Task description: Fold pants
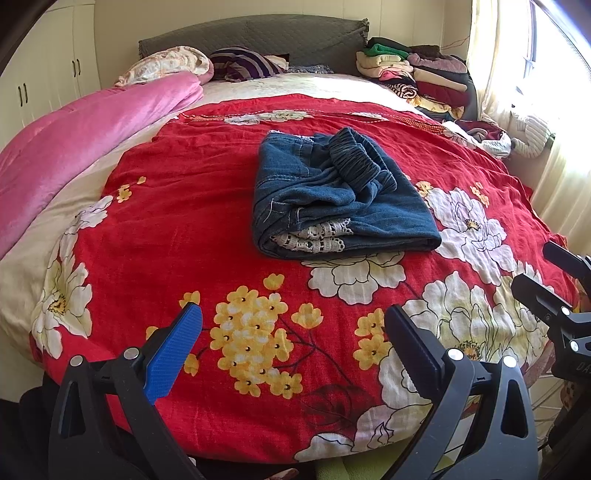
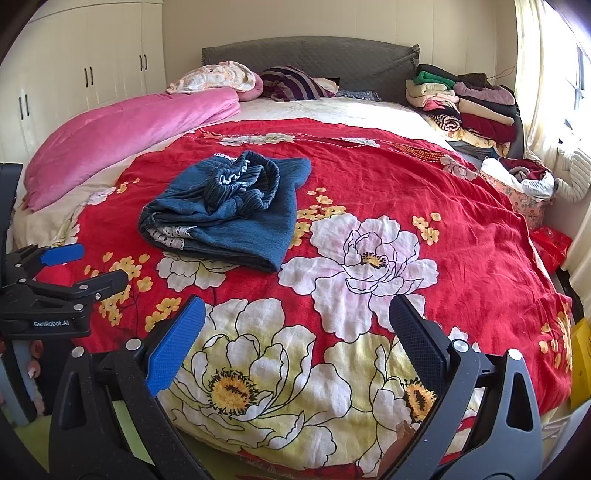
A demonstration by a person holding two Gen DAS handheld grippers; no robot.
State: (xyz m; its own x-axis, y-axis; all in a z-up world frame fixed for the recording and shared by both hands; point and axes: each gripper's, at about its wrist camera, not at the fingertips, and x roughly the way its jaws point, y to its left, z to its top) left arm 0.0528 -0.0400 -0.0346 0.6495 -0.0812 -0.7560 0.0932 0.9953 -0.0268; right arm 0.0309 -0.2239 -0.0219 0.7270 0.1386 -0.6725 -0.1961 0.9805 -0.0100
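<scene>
Dark blue denim pants [image 1: 332, 195] lie folded in a compact bundle on the red floral bedspread [image 1: 207, 236], elastic waistband on top and white lace trim at the near edge. They also show in the right wrist view [image 2: 229, 214]. My left gripper [image 1: 293, 325] is open and empty, held back over the bed's near edge, well short of the pants. My right gripper [image 2: 297, 317] is open and empty, near the foot of the bed, to the right of the pants. Each gripper shows in the other's view: the right gripper [image 1: 554, 280] and the left gripper [image 2: 85, 266].
A pink quilt [image 1: 74, 140] lies along the bed's left side. Pillows [image 1: 243, 64] rest at the grey headboard [image 1: 258, 33]. Stacks of folded clothes [image 1: 417, 74] sit at the back right by the curtained window. White wardrobes [image 2: 74, 66] stand at left.
</scene>
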